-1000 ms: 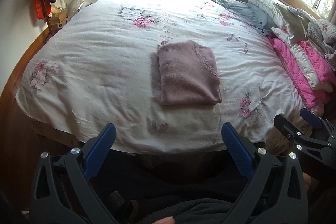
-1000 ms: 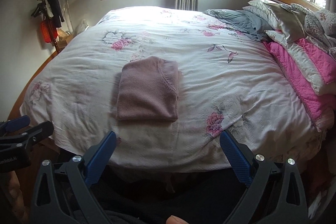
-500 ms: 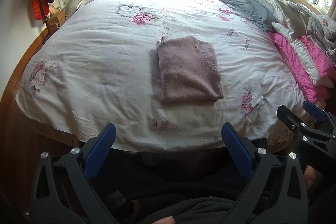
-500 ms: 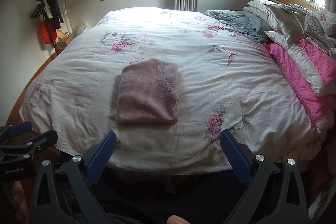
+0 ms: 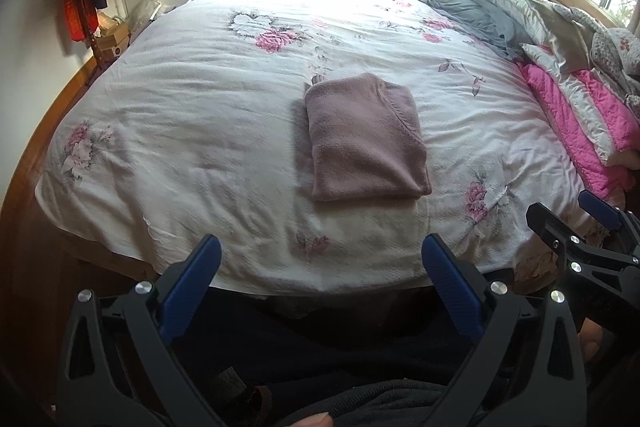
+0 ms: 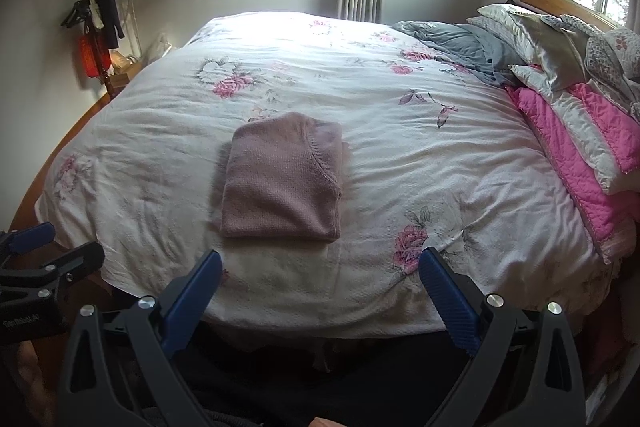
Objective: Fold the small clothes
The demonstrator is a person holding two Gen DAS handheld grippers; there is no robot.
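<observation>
A folded mauve sweater (image 5: pixel 366 139) lies mid-bed on the floral bedspread (image 5: pixel 192 115). Left tool (image 5: pixel 320 259) and right tool (image 6: pixel 320 267) gape wide, empty. Each view catches the other tool at its edge.

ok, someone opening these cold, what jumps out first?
The folded mauve sweater lying as a neat rectangle near the middle of the white floral bedspread, with nothing touching it. Next, both grippers, left and right, open and empty, held back off the near edge of the bed. Then the bright pink quilt and pile of pillows along the right side.
</observation>
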